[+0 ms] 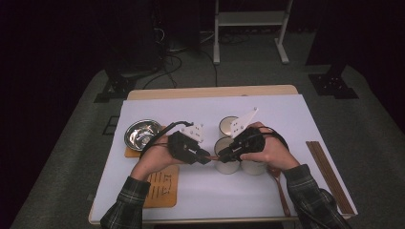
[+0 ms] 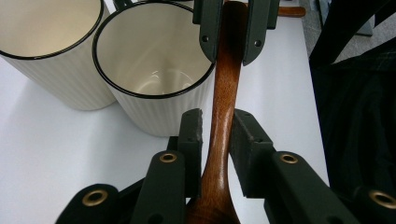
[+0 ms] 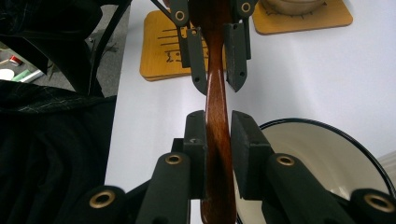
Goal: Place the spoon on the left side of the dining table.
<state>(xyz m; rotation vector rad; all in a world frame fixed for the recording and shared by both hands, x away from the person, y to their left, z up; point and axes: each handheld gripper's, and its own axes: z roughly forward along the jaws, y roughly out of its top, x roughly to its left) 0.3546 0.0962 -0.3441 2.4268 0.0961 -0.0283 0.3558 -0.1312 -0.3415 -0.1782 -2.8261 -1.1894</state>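
Both grippers meet over the middle of the white worktop [image 1: 296, 124], each clamped on the same wooden spoon [image 2: 226, 84]; the left gripper [image 1: 206, 160] has its fingers [image 2: 194, 135] narrowed onto the handle near the bowl end, pads against the wood on one side and very close on the other; the right gripper [image 1: 222, 155] has its fingers [image 3: 245, 140] nearly closed, pressing the handle from both sides; the spoon spans level between them, just beside the rim of a ribbed cream cup [image 2: 149, 70], with a second cup [image 2: 46, 51] next to it; a steel bowl [image 1: 142, 133] sits on a wooden coaster at the left; another coaster [image 1: 162, 186] carries dark line marks I cannot read; chopsticks [image 1: 329, 176] lie at the right edge.
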